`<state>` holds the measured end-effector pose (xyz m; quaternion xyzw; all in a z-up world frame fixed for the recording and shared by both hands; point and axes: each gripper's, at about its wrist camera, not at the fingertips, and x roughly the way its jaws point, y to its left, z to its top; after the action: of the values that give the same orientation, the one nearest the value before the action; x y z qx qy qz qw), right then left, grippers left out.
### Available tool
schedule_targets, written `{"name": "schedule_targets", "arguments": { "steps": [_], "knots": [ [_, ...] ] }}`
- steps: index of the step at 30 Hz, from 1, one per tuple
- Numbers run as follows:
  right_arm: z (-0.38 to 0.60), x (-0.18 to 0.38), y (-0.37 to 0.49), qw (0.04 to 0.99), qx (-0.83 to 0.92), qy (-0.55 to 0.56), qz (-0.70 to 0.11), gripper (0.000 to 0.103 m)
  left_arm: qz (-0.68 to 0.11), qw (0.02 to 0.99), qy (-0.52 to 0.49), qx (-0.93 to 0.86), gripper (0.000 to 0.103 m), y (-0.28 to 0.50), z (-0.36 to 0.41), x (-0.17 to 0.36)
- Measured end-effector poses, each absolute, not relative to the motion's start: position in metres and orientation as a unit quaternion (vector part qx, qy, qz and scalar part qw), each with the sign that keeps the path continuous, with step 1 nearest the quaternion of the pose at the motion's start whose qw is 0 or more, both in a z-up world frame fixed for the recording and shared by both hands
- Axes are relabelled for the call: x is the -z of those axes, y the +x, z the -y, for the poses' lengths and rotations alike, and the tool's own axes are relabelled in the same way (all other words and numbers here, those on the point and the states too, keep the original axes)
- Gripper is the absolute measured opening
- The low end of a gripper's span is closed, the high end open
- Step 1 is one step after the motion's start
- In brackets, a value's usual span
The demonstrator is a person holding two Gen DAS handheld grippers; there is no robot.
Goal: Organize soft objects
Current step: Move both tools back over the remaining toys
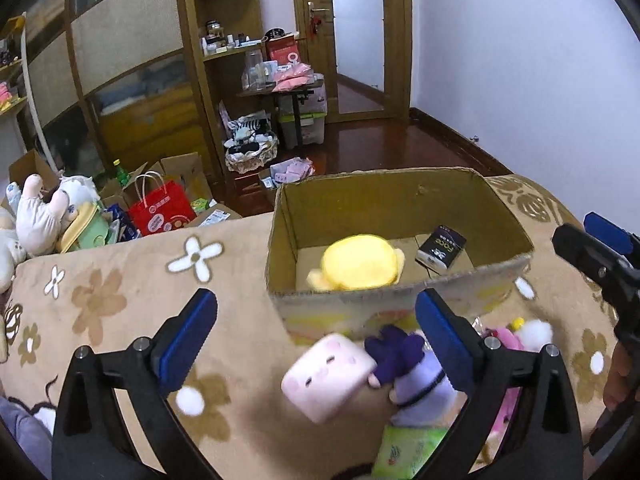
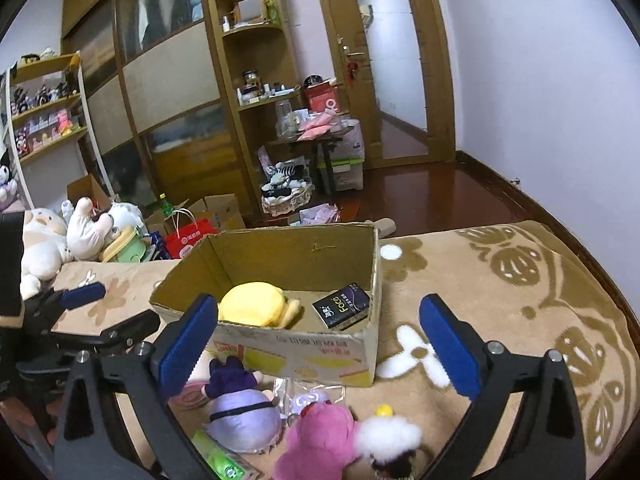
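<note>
While both tongs point(image 1: 316, 344) point(image 2: 318, 340) gape, black "face" pack point(image 2: 341, 306) lies in box point(image 2: 292, 354), beside yellow plush point(image 2: 256, 304).

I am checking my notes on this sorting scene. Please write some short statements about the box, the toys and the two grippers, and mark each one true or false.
1. A yellow plush toy lies inside the cardboard box. True.
2. The left gripper is shut on the pink square plush. False: its jaws are open and hold nothing.
3. A black packet lies in the box. True.
4. The purple doll is already in the box. False: it lies on the blanket, in front of the box.
5. The right gripper is open. True.
</note>
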<state>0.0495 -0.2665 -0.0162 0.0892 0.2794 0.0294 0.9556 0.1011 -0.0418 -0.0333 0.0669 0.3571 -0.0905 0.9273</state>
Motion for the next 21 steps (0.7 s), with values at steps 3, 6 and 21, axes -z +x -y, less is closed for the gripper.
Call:
{"name": "schedule_targets", "arguments": {
  "steps": [3,6,21],
  "knots": [
    [0.269,0.011,0.039,0.956,-0.026,0.092,-0.278,0.103,-0.358,0.926,0.081,0.089,0.099,0.087,0.043,0.029],
    [0.271,0.006,0.03,0.957,-0.027,0.089,-0.274,0.103,-0.357,0.924,0.094,0.096,0.099,0.07,0.043,0.025],
    [0.277,0.002,-0.015,0.95,-0.008,0.083,-0.302,0.103,-0.375,0.916,0.121,0.08,0.099,0.01,0.046,0.02]
  ]
}}
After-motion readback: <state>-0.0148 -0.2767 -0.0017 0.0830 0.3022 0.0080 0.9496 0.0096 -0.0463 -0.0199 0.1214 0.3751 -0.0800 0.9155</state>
